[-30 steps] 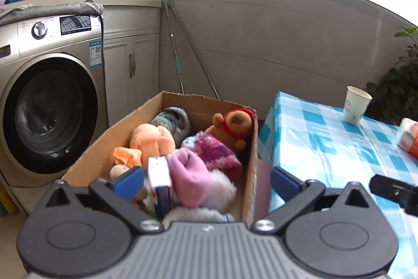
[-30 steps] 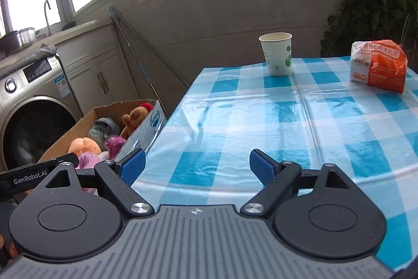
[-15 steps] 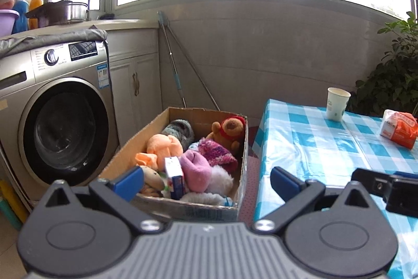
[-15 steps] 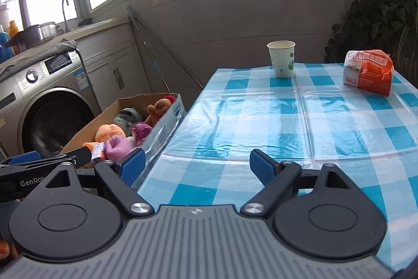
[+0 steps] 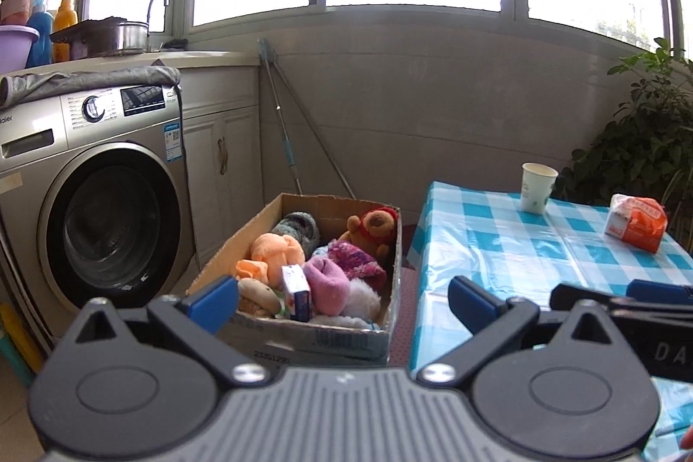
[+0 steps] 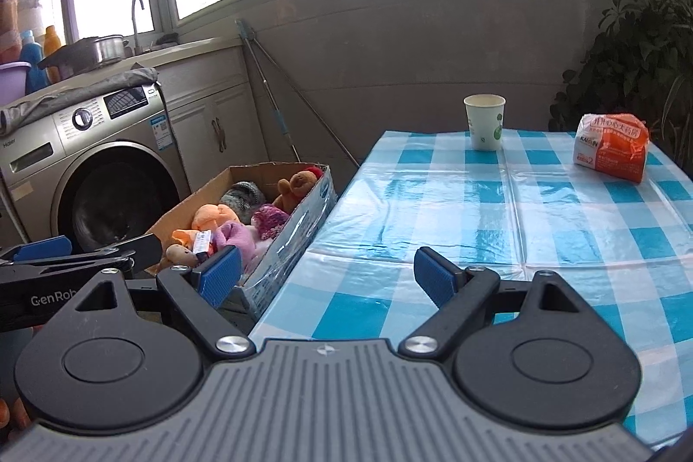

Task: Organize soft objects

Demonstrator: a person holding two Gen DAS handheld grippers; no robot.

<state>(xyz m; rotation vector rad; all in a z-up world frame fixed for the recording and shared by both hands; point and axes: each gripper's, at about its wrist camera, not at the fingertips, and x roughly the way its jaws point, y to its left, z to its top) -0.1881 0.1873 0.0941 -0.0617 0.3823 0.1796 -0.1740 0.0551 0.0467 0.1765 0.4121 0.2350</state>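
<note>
Plush toys of orange, pink and brown fill the open brown cardboard box (image 5: 303, 325) at 12 o'clock of the left gripper (image 5: 342, 299), fingers apart, empty; the right gripper (image 6: 327, 276), also spread and empty, hovers over the blue-checked plastic tablecloth (image 6: 498, 211)

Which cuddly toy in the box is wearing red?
The brown teddy bear in the far right corner of the cardboard box. It has a red hat and scarf; the orange plush beside it wears nothing.
</note>
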